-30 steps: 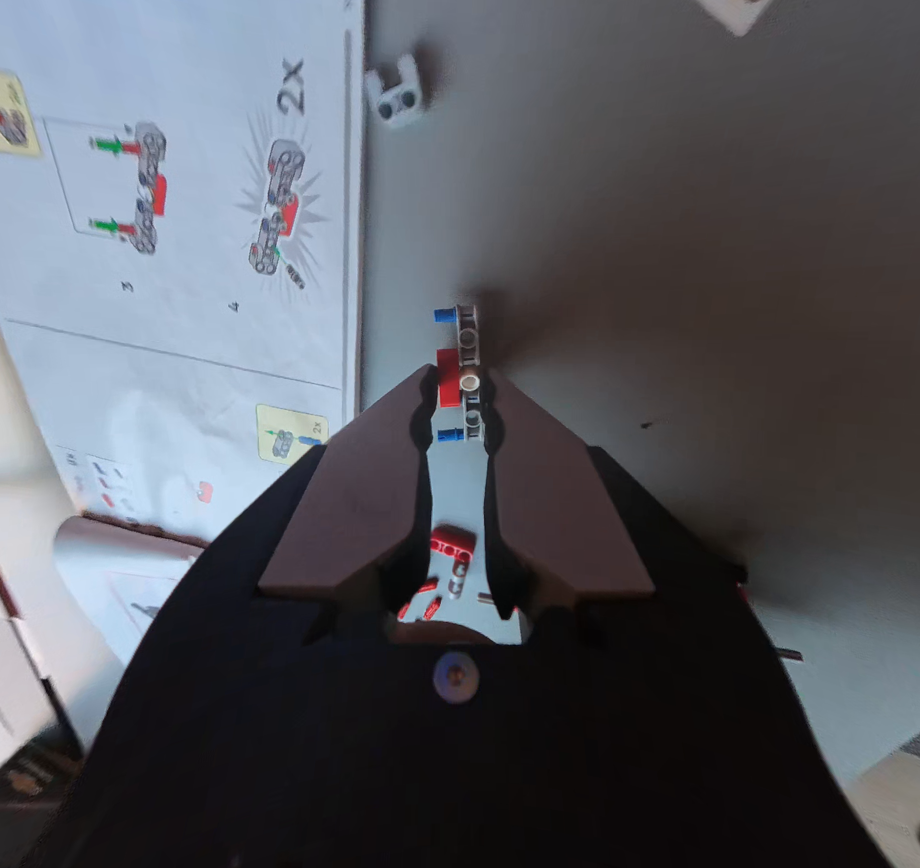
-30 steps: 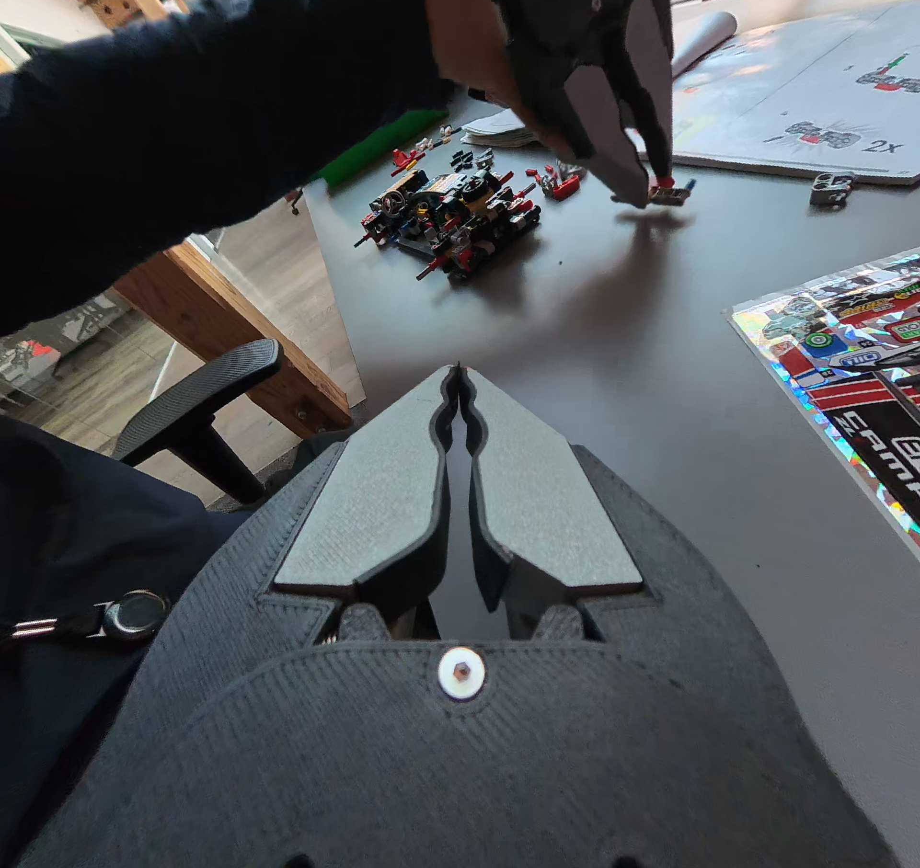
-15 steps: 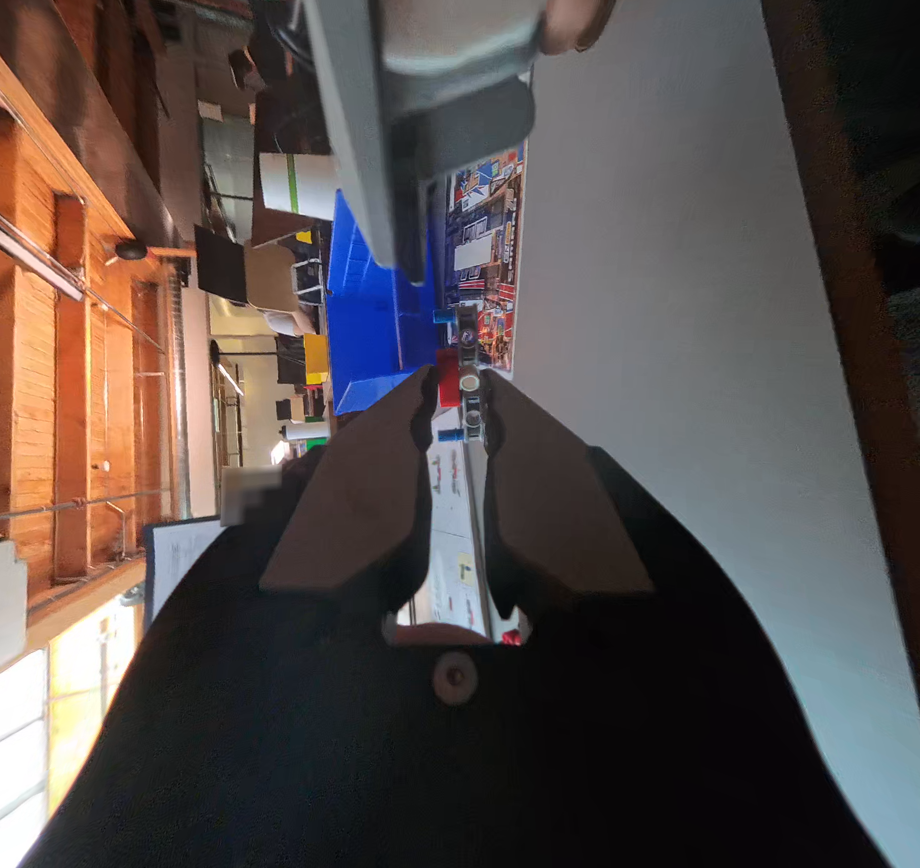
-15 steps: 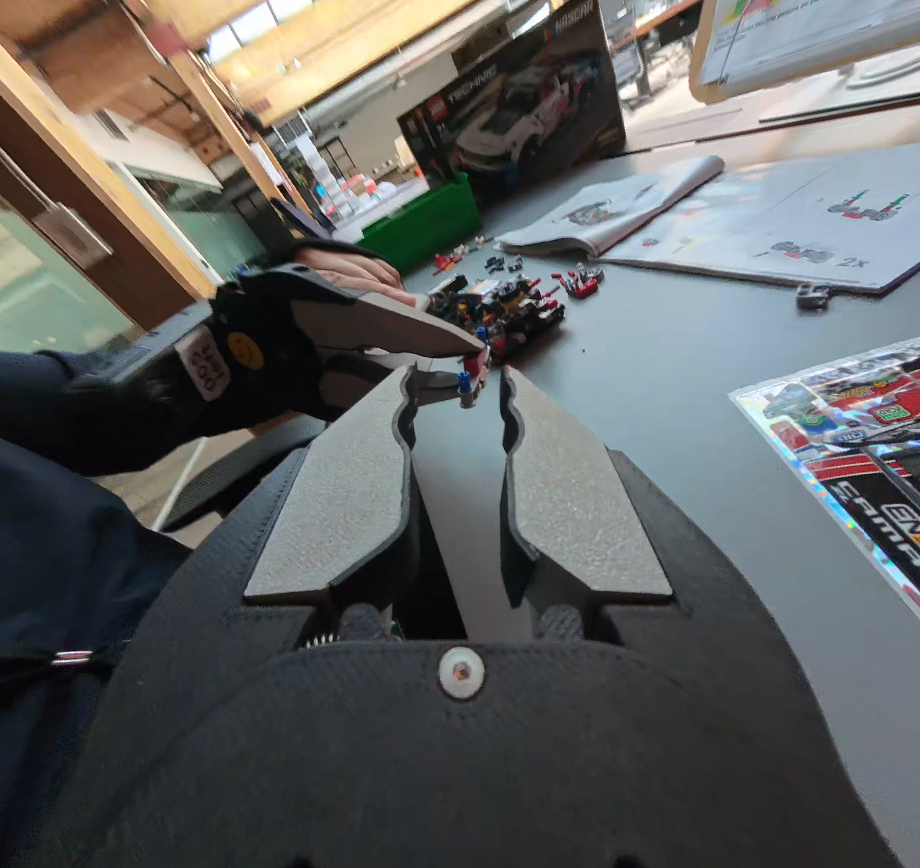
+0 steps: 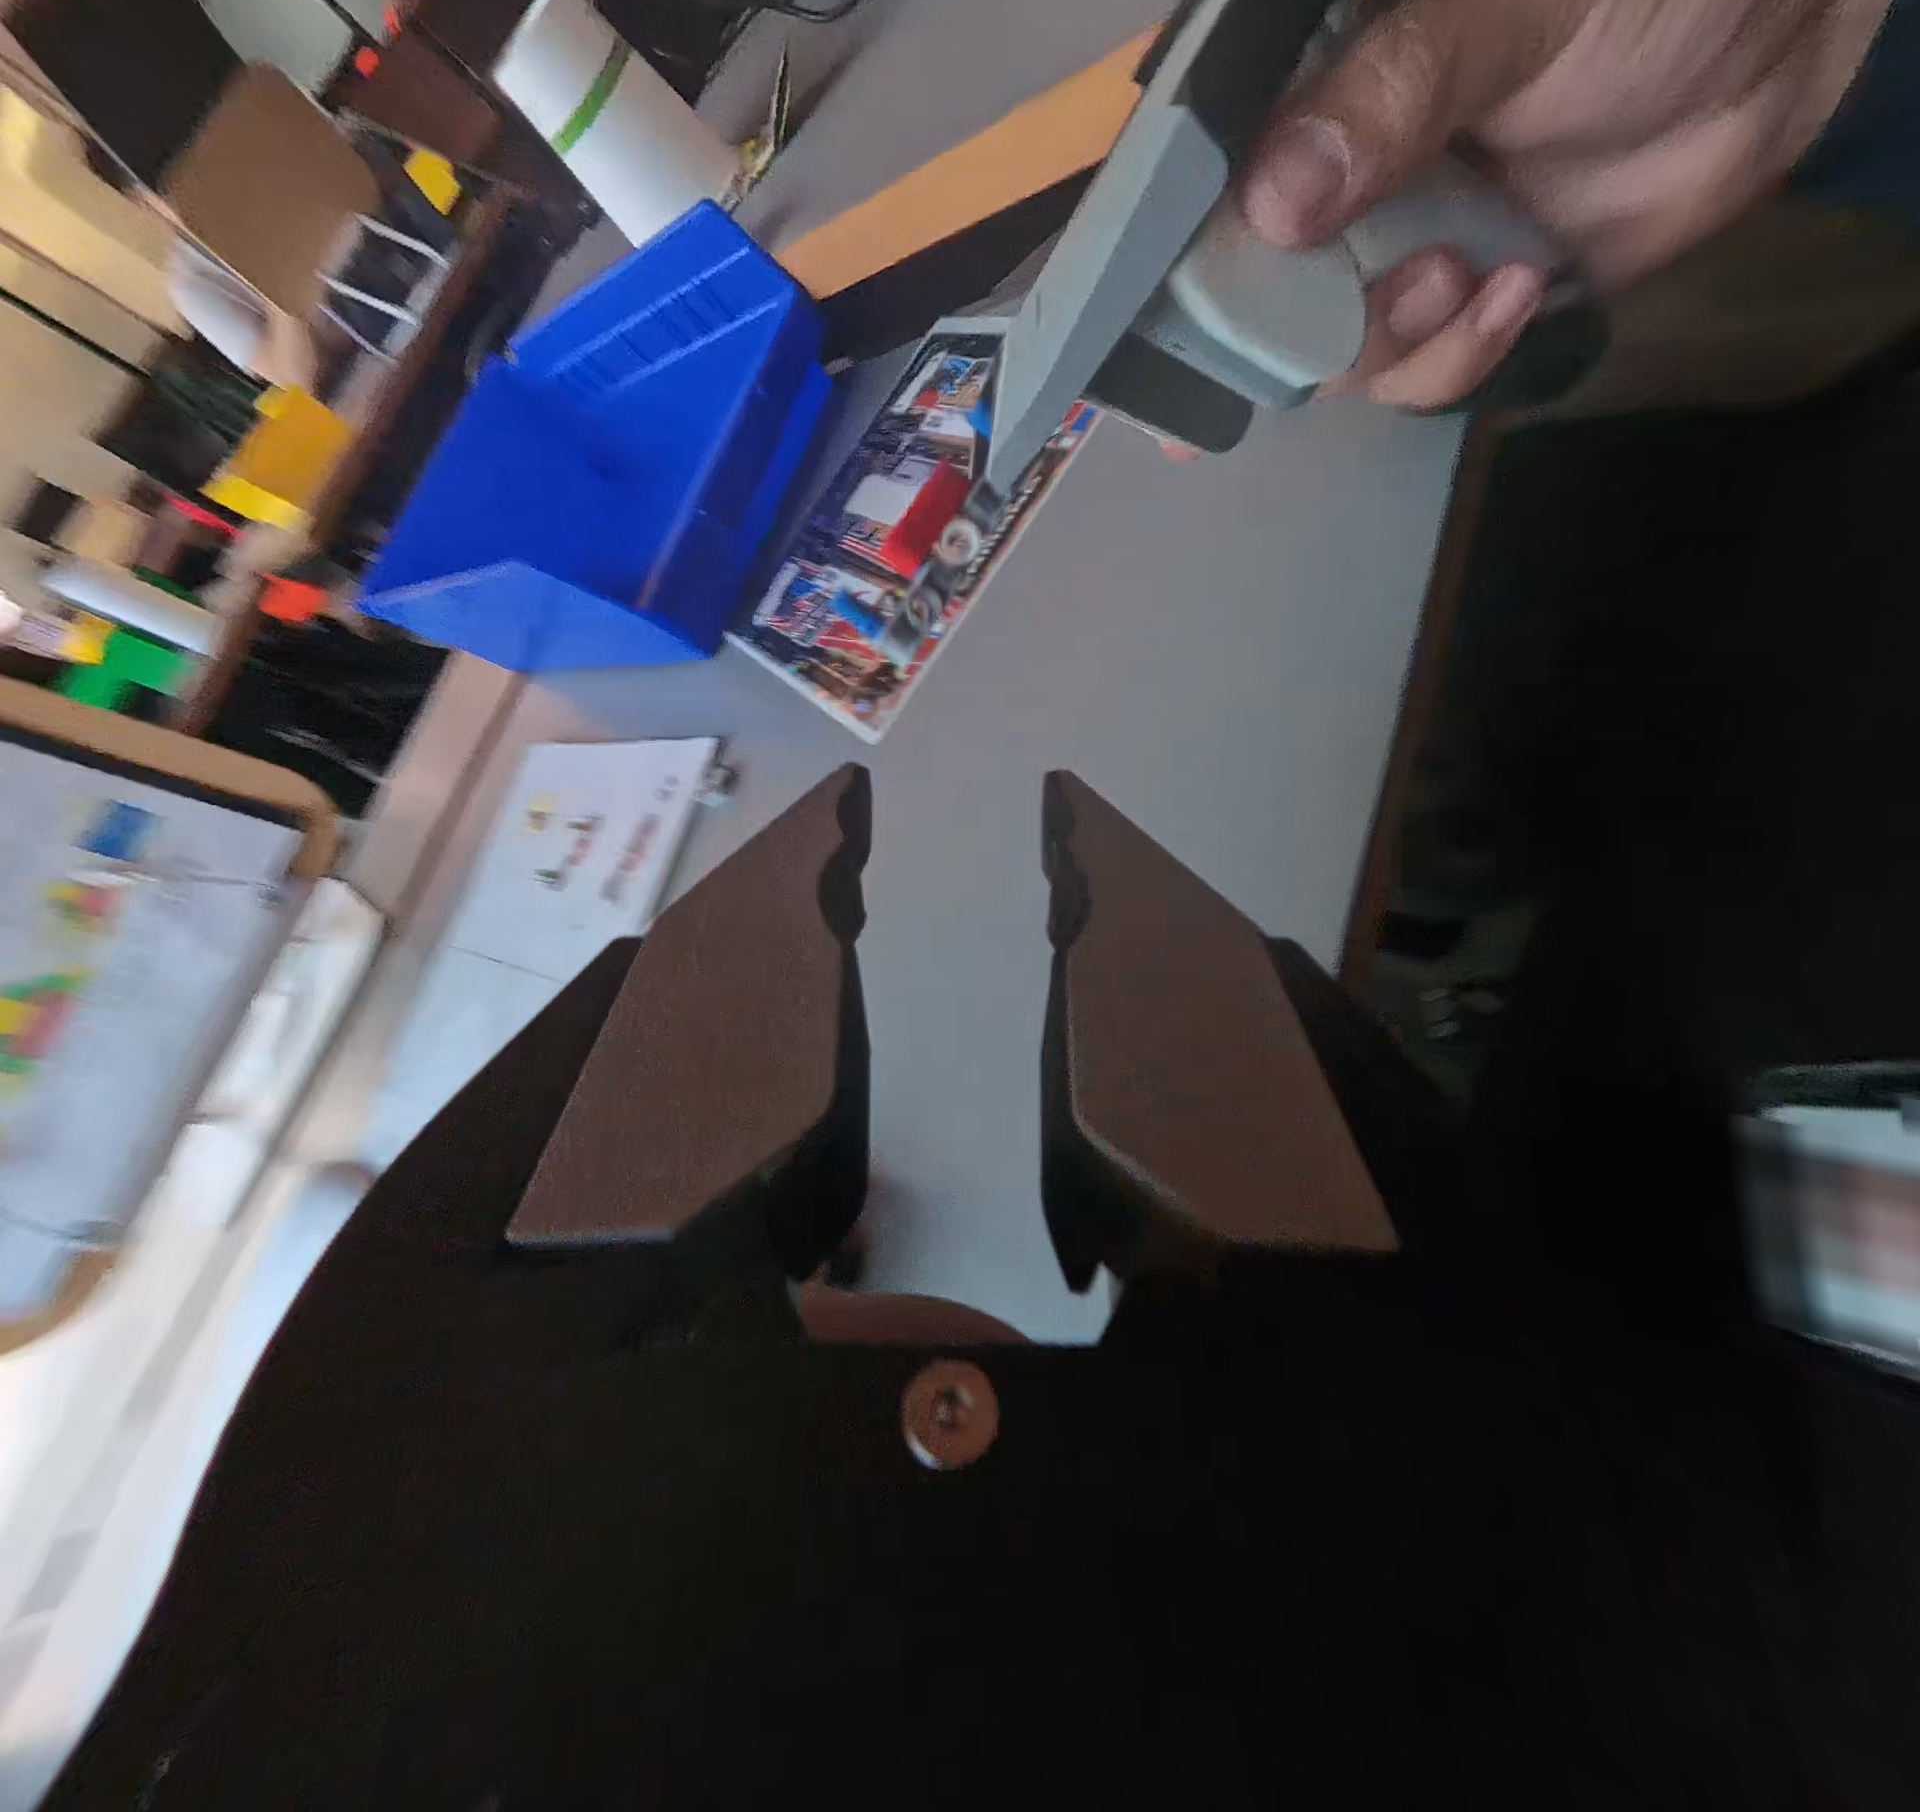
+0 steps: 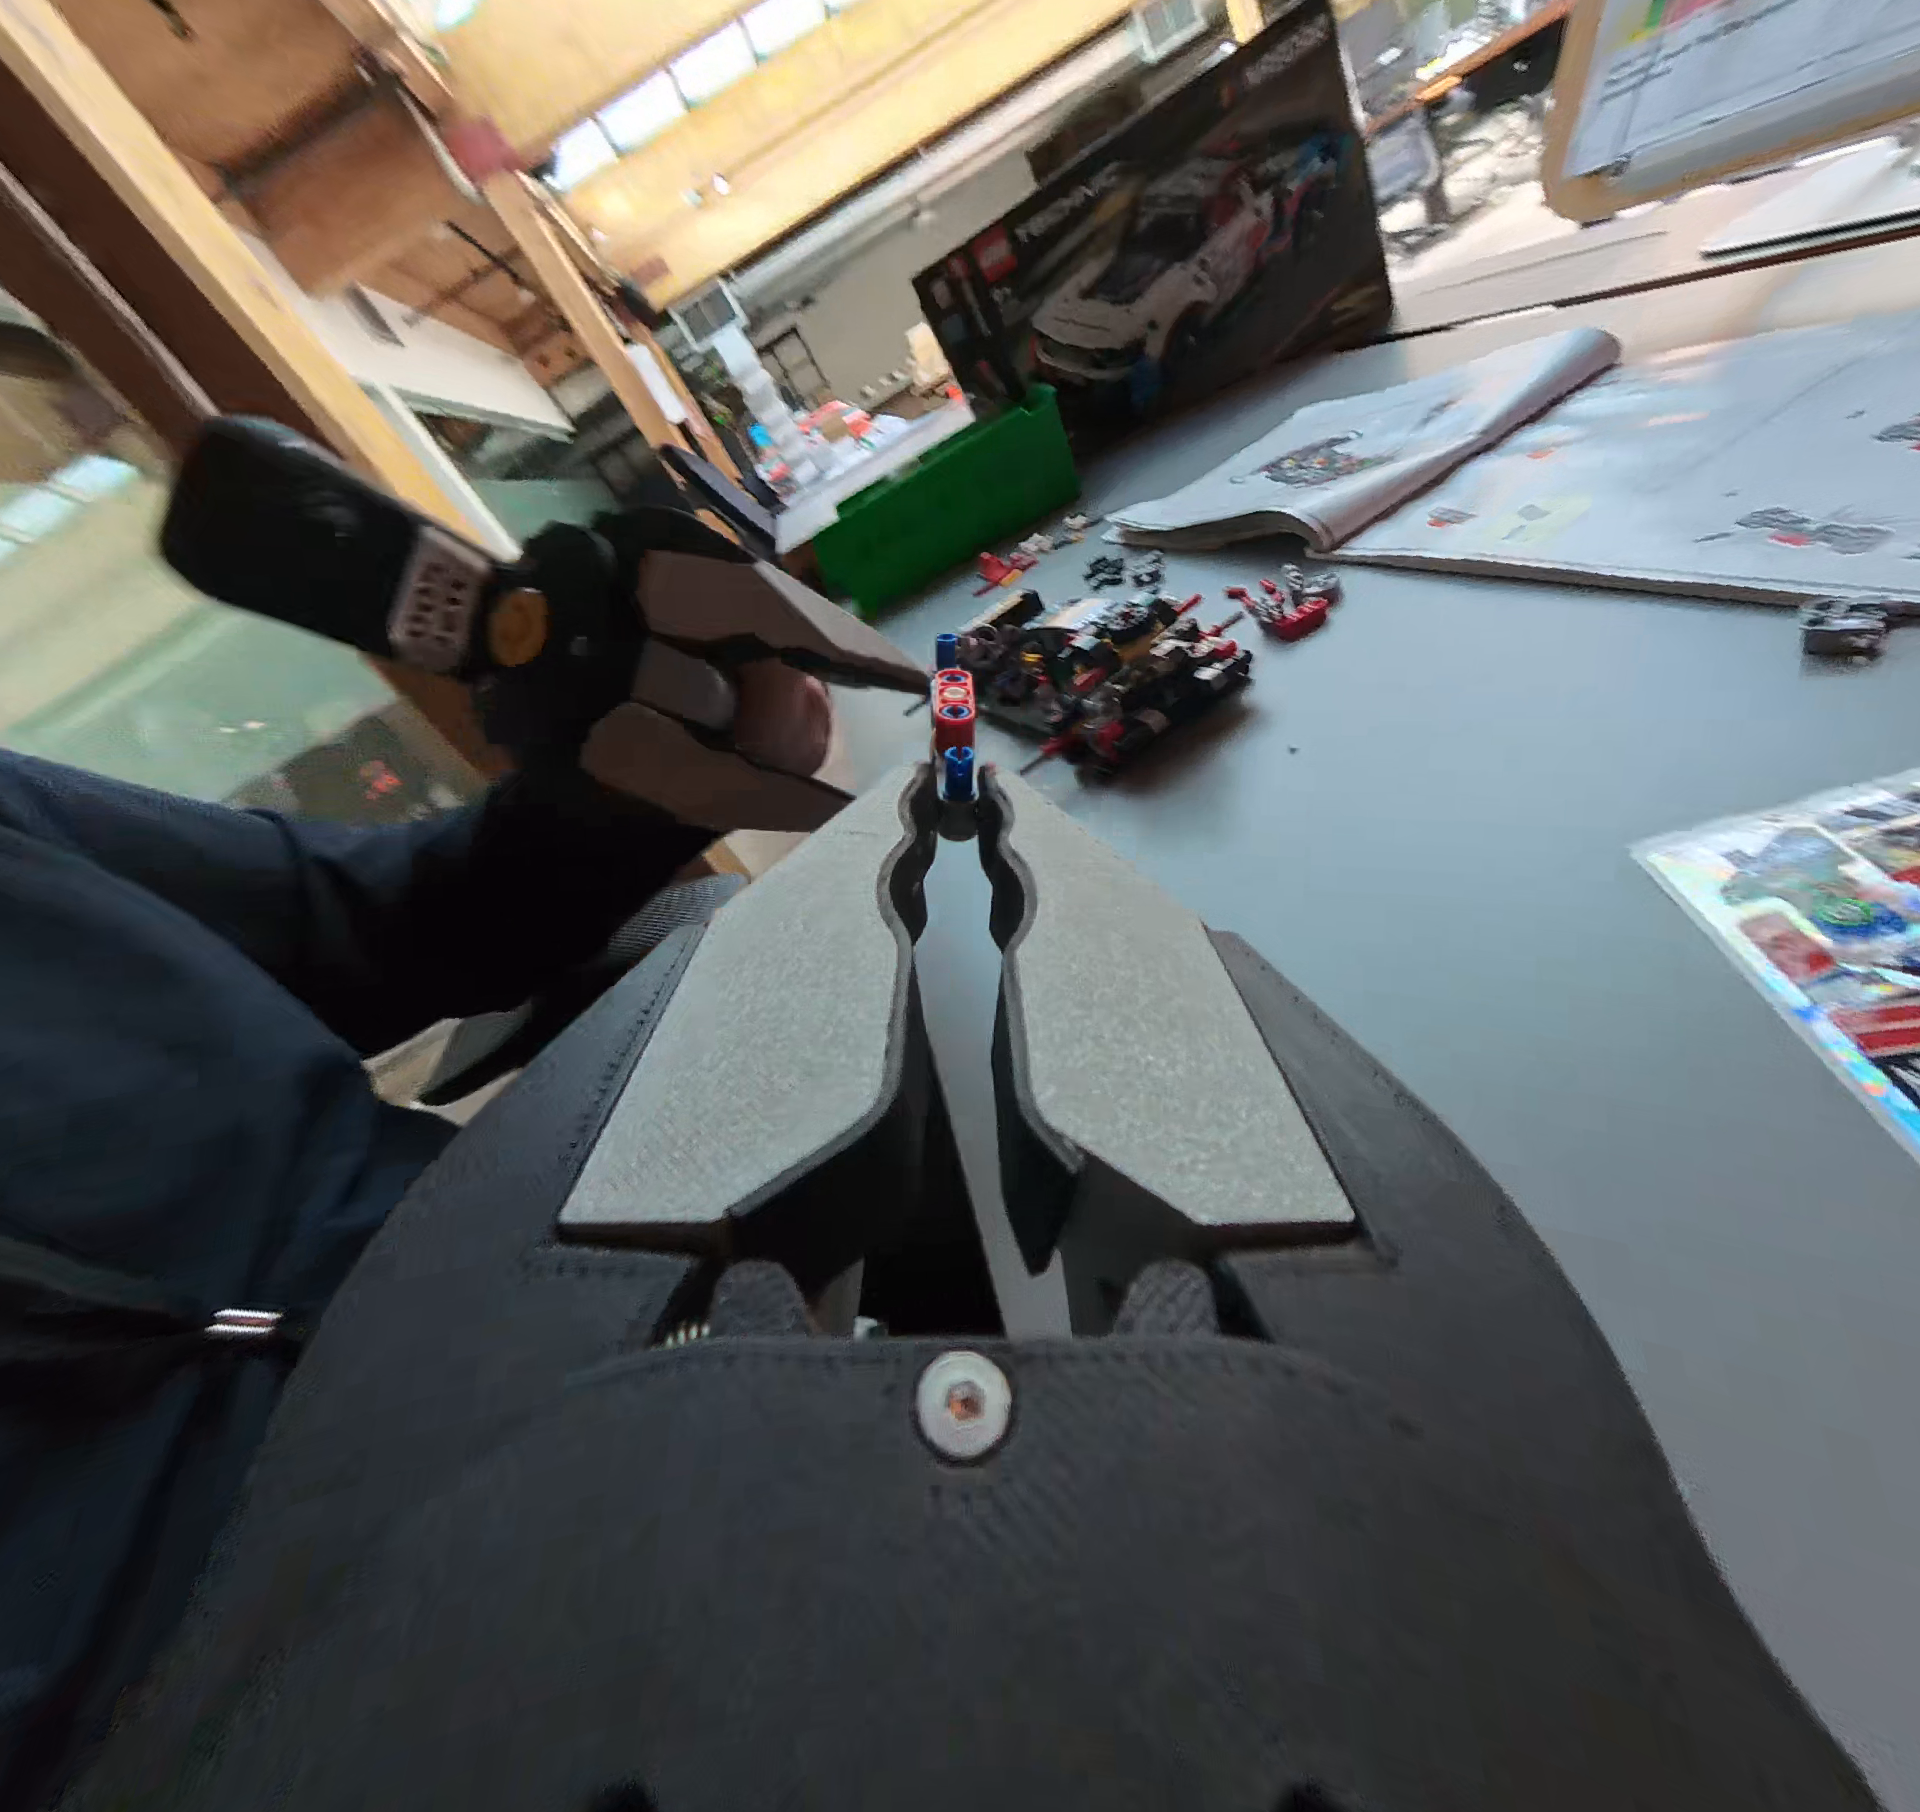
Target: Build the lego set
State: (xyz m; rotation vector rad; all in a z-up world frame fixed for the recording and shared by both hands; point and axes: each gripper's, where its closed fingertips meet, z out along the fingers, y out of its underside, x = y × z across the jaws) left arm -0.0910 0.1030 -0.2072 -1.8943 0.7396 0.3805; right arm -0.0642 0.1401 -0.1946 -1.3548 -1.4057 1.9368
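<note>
Gripping a red-and-blue brick piece (image 6: 954,723) in right gripper (image 6: 956,794) fingers, left gripper (image 5: 951,817) fingers open and bare, printed toy box (image 6: 1153,235) behind.

Printed and labelled surfaces, wording left out.

A dark box (image 6: 1153,245) with a white car pictured, at upper centre of the right wrist view, bears a brand mark and lettering. Open instruction booklets (image 6: 1558,474) at upper right carry printed diagrams and small figures, blurred. A glossy sticker sheet (image 6: 1808,941) at the right edge carries logos and lettering. A board (image 6: 1745,27) at top right shows coloured print. A label sits on the left claw (image 6: 888,723).
</note>
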